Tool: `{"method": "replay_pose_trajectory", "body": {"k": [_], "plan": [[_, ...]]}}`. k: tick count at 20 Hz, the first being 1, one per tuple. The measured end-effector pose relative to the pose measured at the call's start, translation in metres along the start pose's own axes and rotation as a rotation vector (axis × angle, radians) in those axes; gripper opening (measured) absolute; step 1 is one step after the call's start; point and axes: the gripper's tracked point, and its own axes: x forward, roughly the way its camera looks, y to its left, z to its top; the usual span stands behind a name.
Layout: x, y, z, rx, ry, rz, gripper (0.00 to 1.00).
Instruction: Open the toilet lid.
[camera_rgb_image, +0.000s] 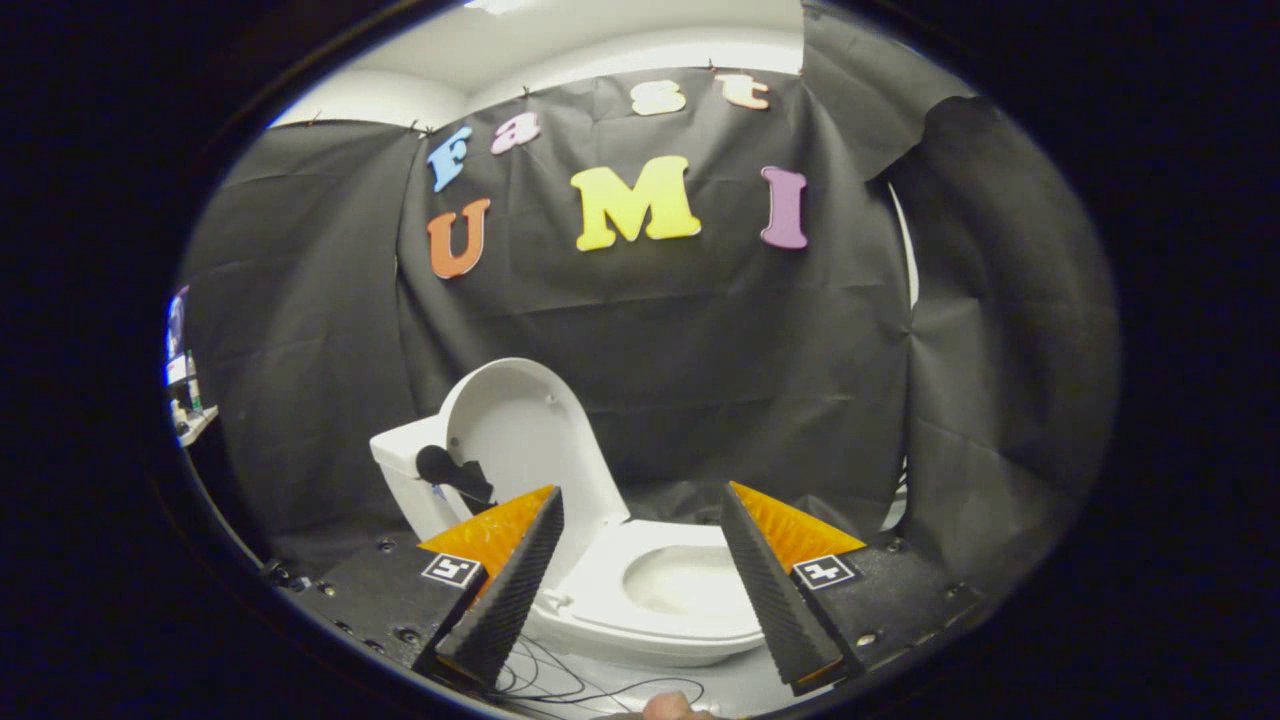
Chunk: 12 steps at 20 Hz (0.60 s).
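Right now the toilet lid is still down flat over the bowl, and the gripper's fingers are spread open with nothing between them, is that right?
Not quite. The gripper view shows the toilet lid raised upright, leaning back against the tank, with the bowl uncovered. The rest holds: the gripper has its fingers spread open, pressing on nothing.

White toilet, lid raised

The toilet lid stands upright, tilted back against the white tank, its smooth inner face showing. Below it the seat lies flat around the open bowl, seen in the gap between the fingers and just beyond them.
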Motion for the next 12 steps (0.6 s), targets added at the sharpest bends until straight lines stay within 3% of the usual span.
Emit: {"method": "replay_pose_trajectory", "body": {"k": [6,12], "plan": [[-0.026,-0.019,0.004,-0.005,-0.094,0.019,0.99],[-0.052,-0.037,0.018,-0.046,-0.219,-0.016,0.99]]}}
